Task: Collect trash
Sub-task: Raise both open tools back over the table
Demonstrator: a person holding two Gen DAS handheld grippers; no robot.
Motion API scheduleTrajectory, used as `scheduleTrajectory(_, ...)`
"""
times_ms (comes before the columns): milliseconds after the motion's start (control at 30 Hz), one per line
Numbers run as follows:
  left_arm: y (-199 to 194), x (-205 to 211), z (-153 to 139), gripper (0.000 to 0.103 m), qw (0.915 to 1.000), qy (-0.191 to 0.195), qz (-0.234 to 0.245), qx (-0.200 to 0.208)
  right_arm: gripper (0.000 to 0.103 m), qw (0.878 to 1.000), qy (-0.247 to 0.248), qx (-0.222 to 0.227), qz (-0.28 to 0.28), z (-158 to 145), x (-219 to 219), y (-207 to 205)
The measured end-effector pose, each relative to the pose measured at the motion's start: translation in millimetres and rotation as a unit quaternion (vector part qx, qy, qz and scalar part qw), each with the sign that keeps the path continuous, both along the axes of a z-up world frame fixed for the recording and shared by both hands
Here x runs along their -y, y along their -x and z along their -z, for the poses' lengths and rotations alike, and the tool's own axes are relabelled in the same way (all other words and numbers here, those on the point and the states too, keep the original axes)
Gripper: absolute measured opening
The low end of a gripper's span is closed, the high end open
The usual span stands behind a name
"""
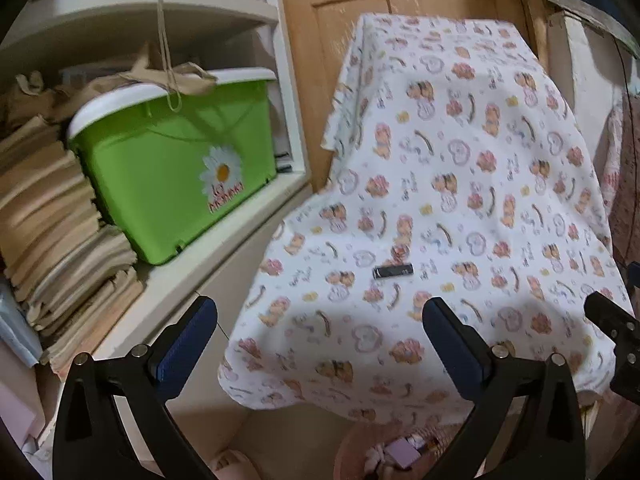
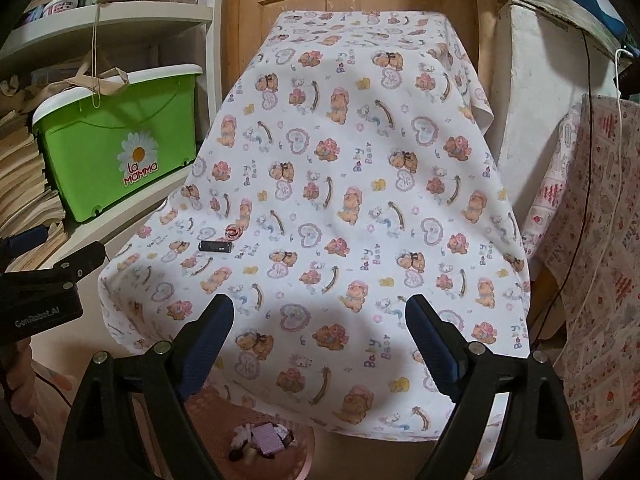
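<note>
- Both jaws stood wide apart, left gripper and right gripper holding nothing
- Black battery lay on the bear-print cloth, beside a small red scrap
- Pink bin sat below, holding trash

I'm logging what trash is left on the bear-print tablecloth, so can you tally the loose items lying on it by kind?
Small black cylindrical battery-like item on the bear-print tablecloth: 1
Small red-and-white crumpled scrap just behind it: 1
Total: 2

Both the left gripper and the right gripper are open and hold nothing.
</note>
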State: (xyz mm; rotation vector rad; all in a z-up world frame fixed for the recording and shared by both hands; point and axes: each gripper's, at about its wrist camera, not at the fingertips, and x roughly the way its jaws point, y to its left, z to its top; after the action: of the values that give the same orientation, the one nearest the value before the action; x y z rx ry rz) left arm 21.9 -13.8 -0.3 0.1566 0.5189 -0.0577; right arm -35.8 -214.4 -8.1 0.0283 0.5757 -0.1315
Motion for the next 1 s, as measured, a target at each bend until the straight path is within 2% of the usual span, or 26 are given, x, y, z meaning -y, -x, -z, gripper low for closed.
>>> scheduleTrajectory(333, -6.1, 6.7, -2.1, 0.102, 0.9999, 0.004, 0.005, 0.010, 0.091, 0.999, -0.023, 0.019, 0.016, -16.2, 12.2, -4.6)
scheduleTrajectory(533, -12.0, 17.1, -9.7, 0.102, 0.9989, -0.018, -0.001, 0.044, 0.092, 0.997, 0.036, 0.053, 0.041, -32.0, 14.6, -13.9)
scheduleTrajectory(633, -26.5, 21.2, -19.4, 0.102, 0.9988, -0.031, -0.001, 0.037, 0.092, 0.996, 0.038, 0.067, 0.040, -44.6, 20.8, -17.6)
scheduleTrajectory(733, -41.1, 12.9, -39.2, 0.102, 0.9992, -0.003, -0.012, 0.039, 0.093, 0.995, 0.036, 0.086, 0.036, -59.2, 27.4, -24.4)
scheduleTrajectory(800, -54.7, 8.2, -50.9, 0.102, 0.9996, 0.014, -0.005, 0.024, 0.097, 0.995, 0.030, 0.093, 0.033, -69.2, 32.1, -36.3)
scheduleTrajectory(833, -61.5, 7.7, -55.1, 0.102, 0.9998, 0.014, -0.003, 0.016, 0.102, 0.995, 0.022, 0.094, 0.031, -72.7, 35.1, -42.6)
scheduleTrajectory(1000, -86.3, 7.2, -64.9, 0.102, 0.9998, 0.006, -0.007, 0.018, 0.102, 0.995, 0.006, 0.089, 0.044, -77.7, 55.1, -69.7)
